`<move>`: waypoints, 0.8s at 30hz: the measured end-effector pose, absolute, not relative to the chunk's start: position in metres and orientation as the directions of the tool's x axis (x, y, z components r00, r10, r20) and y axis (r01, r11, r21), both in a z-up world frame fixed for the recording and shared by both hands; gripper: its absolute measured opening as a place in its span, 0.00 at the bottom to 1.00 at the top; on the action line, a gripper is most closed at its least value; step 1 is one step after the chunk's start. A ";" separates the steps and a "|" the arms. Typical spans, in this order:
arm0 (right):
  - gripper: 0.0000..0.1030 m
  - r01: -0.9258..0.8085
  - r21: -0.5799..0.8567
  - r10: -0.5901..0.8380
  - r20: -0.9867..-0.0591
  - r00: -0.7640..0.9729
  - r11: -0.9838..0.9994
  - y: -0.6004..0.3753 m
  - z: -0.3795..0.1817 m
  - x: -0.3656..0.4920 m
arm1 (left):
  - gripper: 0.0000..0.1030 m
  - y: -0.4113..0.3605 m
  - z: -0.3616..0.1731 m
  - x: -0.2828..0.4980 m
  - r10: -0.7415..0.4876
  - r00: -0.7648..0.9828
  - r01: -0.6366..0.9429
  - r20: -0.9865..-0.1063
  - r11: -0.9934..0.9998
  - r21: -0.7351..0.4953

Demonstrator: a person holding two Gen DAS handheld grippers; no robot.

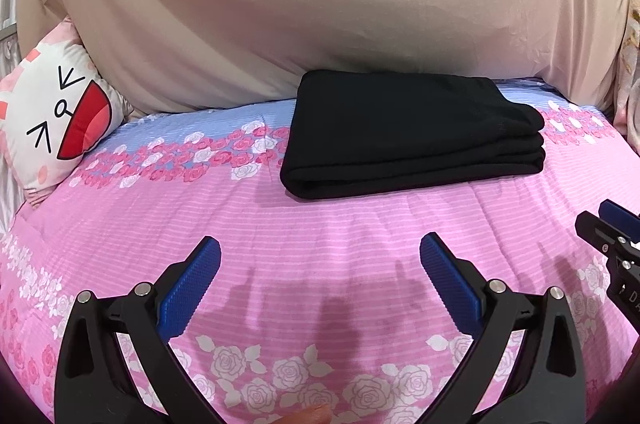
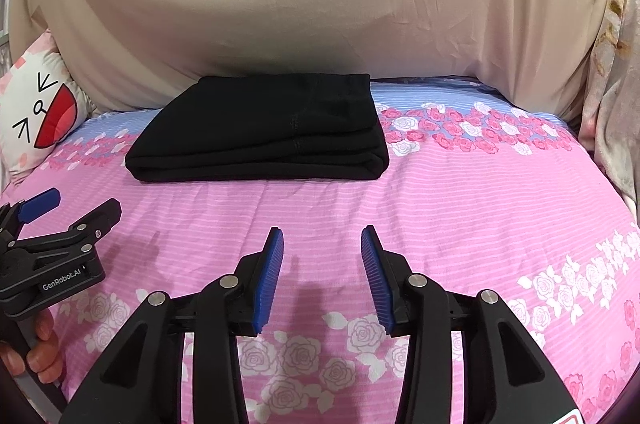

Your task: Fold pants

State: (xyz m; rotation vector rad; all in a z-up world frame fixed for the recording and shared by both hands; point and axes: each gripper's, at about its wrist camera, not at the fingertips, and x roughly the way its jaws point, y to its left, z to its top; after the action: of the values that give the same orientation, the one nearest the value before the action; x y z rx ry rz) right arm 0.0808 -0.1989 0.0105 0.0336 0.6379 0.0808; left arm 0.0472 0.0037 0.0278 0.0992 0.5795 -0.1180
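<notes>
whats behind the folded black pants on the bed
Right behind the folded black pants a big beige cushion rises from the floral bedsheet. The pants hide its lower edge and the strip of sheet between them.

The folded black pants [image 2: 260, 140] look like soft matt knit cloth with stitched seams. The pink floral bedspread [image 2: 460, 208] is a finely ribbed woven cotton. Behind hangs a smooth beige sheet [image 2: 320, 16], faintly creased. The right gripper [image 2: 322, 252] is matt black plastic with ridged blue rubber pads [image 2: 270, 284] and shiny metal pins.
</notes>
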 end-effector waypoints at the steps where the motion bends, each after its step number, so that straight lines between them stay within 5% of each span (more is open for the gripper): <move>1: 0.39 -0.065 0.055 0.085 -0.593 0.801 0.996 -0.199 0.011 0.081 | 0.95 0.003 0.028 0.047 -0.083 0.831 0.139 -0.550 0.988 0.061; 24: 0.43 -0.061 0.051 0.079 -0.591 0.803 0.997 -0.198 0.012 0.079 | 0.95 0.004 0.029 0.046 -0.080 0.833 0.137 -0.547 0.989 0.064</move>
State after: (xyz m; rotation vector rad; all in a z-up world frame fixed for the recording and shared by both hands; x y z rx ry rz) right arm 0.0794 -0.1980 0.0117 0.0300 0.6348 0.0748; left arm 0.0464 0.0038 0.0290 0.1017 0.5750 -0.1153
